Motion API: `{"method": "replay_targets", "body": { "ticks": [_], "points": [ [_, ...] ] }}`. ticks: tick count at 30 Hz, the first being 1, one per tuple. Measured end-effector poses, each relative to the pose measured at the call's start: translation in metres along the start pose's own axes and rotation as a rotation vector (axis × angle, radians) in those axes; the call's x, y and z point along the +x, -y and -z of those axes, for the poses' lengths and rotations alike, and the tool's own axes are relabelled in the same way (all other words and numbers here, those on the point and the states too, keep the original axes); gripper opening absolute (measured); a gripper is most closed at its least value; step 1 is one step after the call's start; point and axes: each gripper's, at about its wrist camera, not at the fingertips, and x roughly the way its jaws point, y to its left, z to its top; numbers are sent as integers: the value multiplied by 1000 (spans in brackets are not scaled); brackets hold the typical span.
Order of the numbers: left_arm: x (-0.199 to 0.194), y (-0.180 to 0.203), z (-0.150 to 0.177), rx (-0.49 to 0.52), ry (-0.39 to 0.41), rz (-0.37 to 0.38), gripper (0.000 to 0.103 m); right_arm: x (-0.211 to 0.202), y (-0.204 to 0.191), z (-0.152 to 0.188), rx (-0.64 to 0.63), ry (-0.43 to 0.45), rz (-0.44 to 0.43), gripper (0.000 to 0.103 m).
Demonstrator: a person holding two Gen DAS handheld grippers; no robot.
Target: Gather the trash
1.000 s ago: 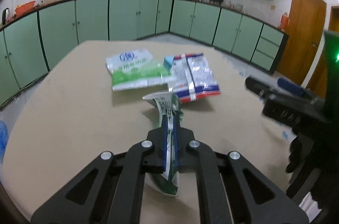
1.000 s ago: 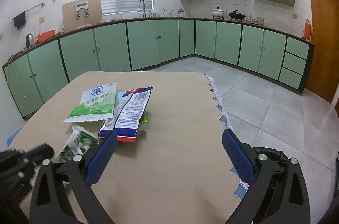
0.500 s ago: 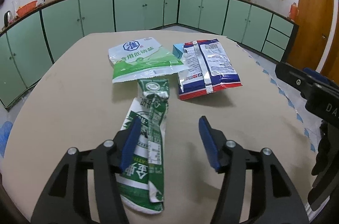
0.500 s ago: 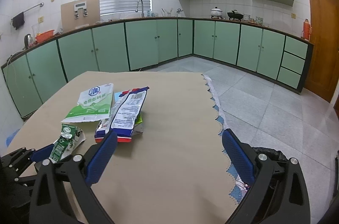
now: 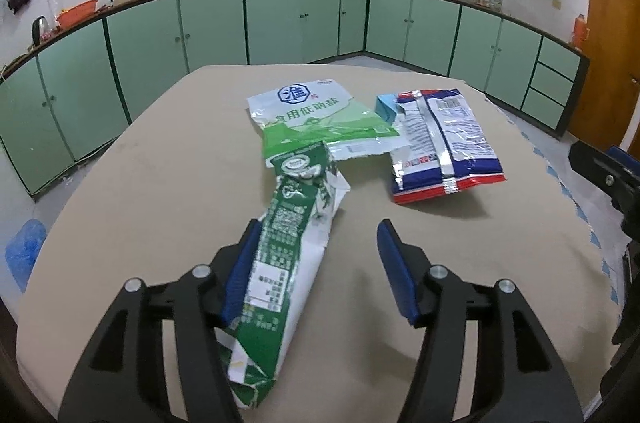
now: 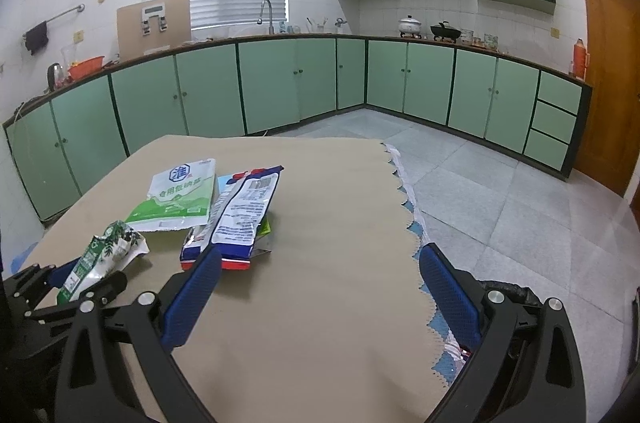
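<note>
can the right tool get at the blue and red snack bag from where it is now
Probably yes. The right tool stands open over bare table, and the blue and red snack bag lies just ahead with nothing between; the green carton sits off to the side.

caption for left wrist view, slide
Left gripper closing, flattened green carton lying between its fingers beside two wrappers on the table.

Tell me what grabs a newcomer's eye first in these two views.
First, the crushed green milk carton lying on the tan table between the blue pads of the left gripper, whose jaws are closing with only the left pad against it. Behind it lie a white-and-green plastic salt bag and, to its right, a blue-and-silver foil snack packet. Mint-green kitchen cabinets ring the room.
</note>
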Motion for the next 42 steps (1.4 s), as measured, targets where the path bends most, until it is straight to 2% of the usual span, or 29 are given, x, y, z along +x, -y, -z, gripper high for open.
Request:
{"method": "replay_targets", "body": {
  "ticks": [1, 3, 7, 8, 9, 17, 23, 28, 33, 42],
  "points": [
    [0, -1, 0, -5, 2, 0, 49, 0, -1, 0, -1, 0, -1, 97],
    [-1, -6, -1, -15, 8, 5, 33, -1, -2, 0, -6, 1, -5, 97],
    [0, -15, -2, -27, 13, 49, 29, -1, -5, 0, -14, -1, -14, 97],
    [0, -16, -2, -30, 15, 69, 24, -1, -7, 1, -18, -3, -17, 97],
    [0, -15, -2, -32, 13, 76, 5, -2, -9, 2, -23, -4, -20, 97],
    [-1, -24, 1, -79, 1, 130, 4, -1, -18, 3, -42, -11, -33, 97],
    [-20, -26, -12, -96, 59, 153, 4, 0, -19, 0, -43, -5, -31, 97],
    [-23, -19, -27, -70, 110, 140, 4, 10, -22, -5, -33, -1, -34, 97],
    [-8, -20, -38, -71, 110, 121, 4, 25, -31, -12, -34, -4, -43, 95],
    [8, -29, -51, -57, 119, 93, 4, 59, -34, -9, 15, -76, -49, 95]
  ]
}}
